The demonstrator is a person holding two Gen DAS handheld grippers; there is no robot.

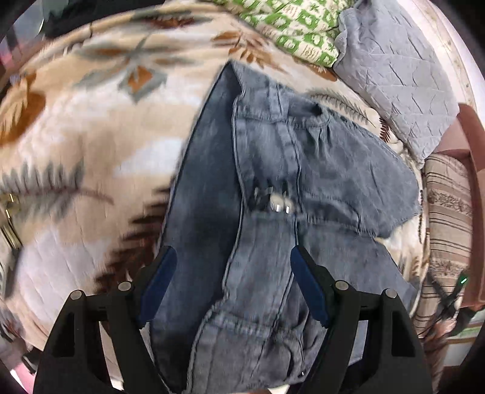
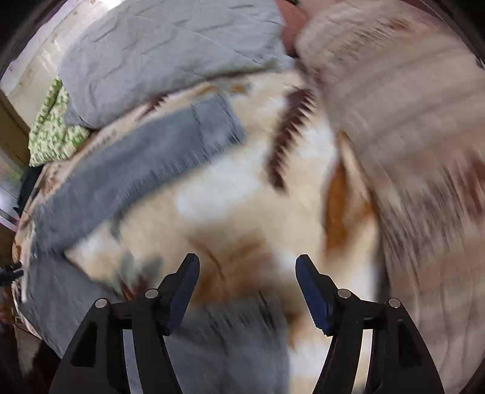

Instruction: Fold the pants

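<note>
The pants (image 1: 272,188), grey-blue denim, lay on a bed blanket (image 1: 91,127) patterned in cream, brown and grey leaves. In the left wrist view they ran from the 6 o'clock edge of the frame up toward 12 o'clock, with the waistband, fly seam and two small metal buttons (image 1: 280,206) showing near the middle, and a darker panel of cloth along their 9 o'clock side. One flap of denim spread out toward 3 o'clock.

The left gripper (image 1: 233,282) hung directly over the pants, its jaws spread wide, one finger on either side of the central seam. The blue pads (image 1: 309,291) did not press on the cloth, so nothing was grasped.

In the right wrist view, which was heavily blurred, a leg of the pants (image 2: 136,163) stretched from about 9 o'clock up toward the centre, and more denim filled the frame at 6 to 7 o'clock. The right gripper (image 2: 247,291) stood released, jaws apart with only blanket (image 2: 242,188) seen between them; the denim lay just below and to the 7 o'clock side of its fingers.

Further out, a grey quilted pillow (image 1: 394,78) sat at 1 to 2 o'clock in the left view, a green-and-white printed cloth (image 1: 297,24) at 12 o'clock beside it, and a striped cushion (image 1: 448,218) at 3 to 4 o'clock.
</note>
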